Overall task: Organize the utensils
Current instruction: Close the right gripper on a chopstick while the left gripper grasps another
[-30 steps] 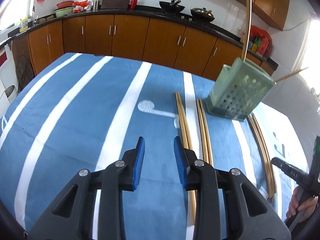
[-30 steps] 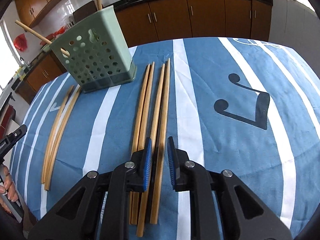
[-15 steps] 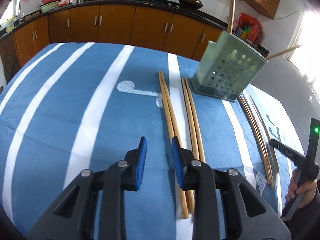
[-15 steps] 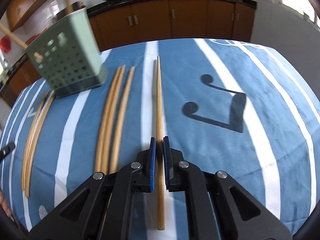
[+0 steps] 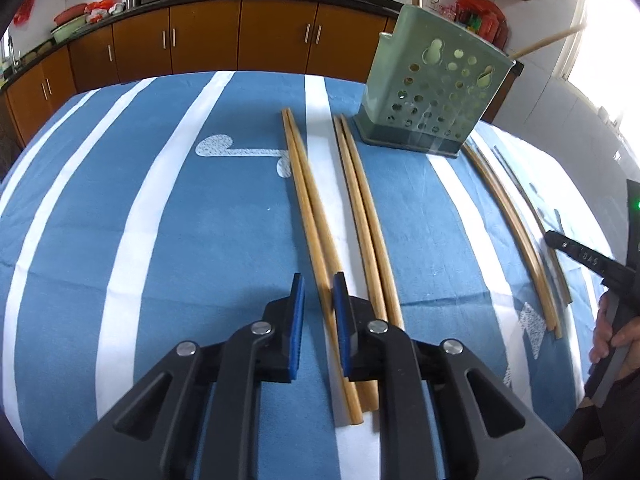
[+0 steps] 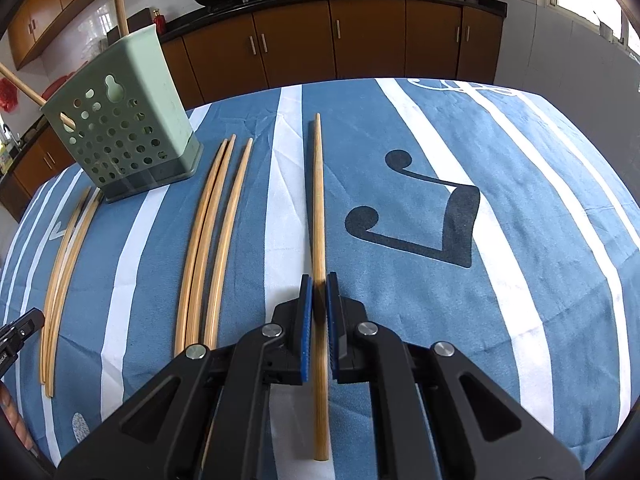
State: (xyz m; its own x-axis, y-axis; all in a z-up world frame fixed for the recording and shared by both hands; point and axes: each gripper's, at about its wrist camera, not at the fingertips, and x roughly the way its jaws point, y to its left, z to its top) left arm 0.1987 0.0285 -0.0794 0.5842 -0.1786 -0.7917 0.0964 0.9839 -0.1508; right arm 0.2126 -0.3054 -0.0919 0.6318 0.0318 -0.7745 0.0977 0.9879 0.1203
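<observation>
Single chopstick (image 6: 318,216): flat on blue-and-white striped cloth (image 6: 500,280) over the counter, long axis straight ahead of right tool (image 6: 316,300), narrow tip far, butt end passing back beneath; pinched between pressed-together blue pads. Chopstick pair (image 5: 310,216): flat, parallel, tips away; lying between pads of left tool (image 5: 318,300), jaws closing, not yet touching. Second pair (image 5: 366,216) just right of that. Green perforated holder (image 5: 434,92) ahead, right.

Table covered by a blue cloth (image 6: 500,288) with white stripes and black note motifs; green perforated holder (image 6: 128,128) stands upright on it; bamboo chopsticks (image 6: 208,236) lie flat in separate groups beside the holder.
</observation>
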